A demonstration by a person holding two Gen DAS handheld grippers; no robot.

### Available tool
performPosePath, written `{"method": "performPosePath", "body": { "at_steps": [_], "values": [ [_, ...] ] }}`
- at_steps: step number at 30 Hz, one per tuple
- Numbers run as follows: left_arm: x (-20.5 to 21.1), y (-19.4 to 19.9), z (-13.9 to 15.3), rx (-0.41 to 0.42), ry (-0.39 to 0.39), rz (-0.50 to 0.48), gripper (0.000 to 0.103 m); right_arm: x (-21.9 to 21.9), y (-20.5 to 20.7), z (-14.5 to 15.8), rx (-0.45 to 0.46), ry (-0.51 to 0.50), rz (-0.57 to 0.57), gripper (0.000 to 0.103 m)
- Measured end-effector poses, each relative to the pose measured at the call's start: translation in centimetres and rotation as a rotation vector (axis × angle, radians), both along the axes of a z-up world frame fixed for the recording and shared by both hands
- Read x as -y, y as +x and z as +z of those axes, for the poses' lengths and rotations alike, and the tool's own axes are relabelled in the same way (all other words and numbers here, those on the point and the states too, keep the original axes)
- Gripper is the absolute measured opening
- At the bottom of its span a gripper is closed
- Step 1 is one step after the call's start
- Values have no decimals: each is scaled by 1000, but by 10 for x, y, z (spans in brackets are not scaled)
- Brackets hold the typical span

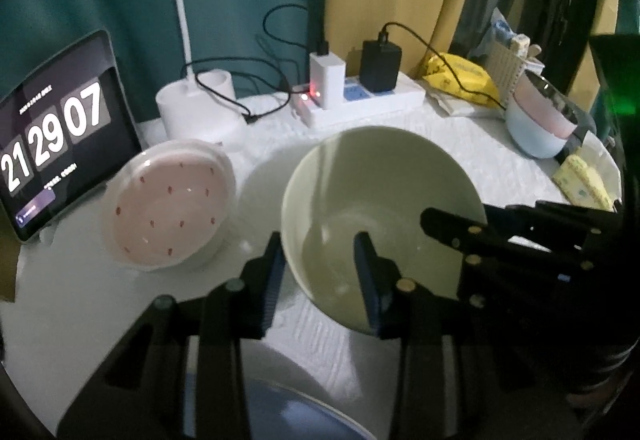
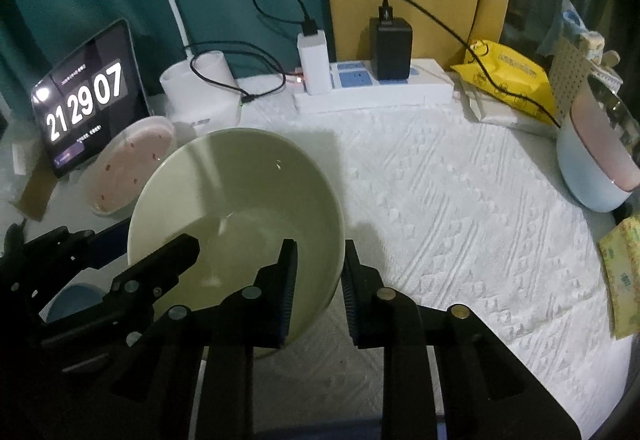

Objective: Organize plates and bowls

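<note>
A pale green bowl (image 1: 380,199) is held above the white tablecloth between both grippers. My left gripper (image 1: 320,280) straddles its near-left rim, one finger inside and one outside. My right gripper (image 2: 320,292) straddles the bowl's (image 2: 236,207) right rim the same way. Whether either pair of jaws presses the wall cannot be told. A pink plate with red dots (image 1: 168,203) lies on white plates to the left, also visible in the right wrist view (image 2: 132,163). A blue plate (image 1: 288,416) lies under my left gripper. Stacked pink and blue bowls (image 2: 592,167) stand far right.
A tablet showing a clock (image 1: 52,135) leans at the back left. A white lamp base (image 2: 200,87), a power strip with chargers and cables (image 2: 372,83) and a yellow packet (image 2: 508,79) line the back. A yellow sponge (image 1: 580,187) lies at the right.
</note>
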State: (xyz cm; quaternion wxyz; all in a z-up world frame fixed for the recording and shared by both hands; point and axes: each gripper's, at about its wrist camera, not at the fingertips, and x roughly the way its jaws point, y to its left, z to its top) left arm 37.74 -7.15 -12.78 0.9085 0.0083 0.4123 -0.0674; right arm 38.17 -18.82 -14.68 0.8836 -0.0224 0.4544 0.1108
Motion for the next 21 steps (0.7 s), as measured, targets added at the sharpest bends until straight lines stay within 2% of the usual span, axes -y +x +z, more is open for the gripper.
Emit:
{"method": "performPosePath", "body": {
  "at_steps": [21],
  "values": [
    [4, -51, 44, 94, -22, -10, 36, 6, -45, 46, 104, 16, -5, 23]
  ]
}}
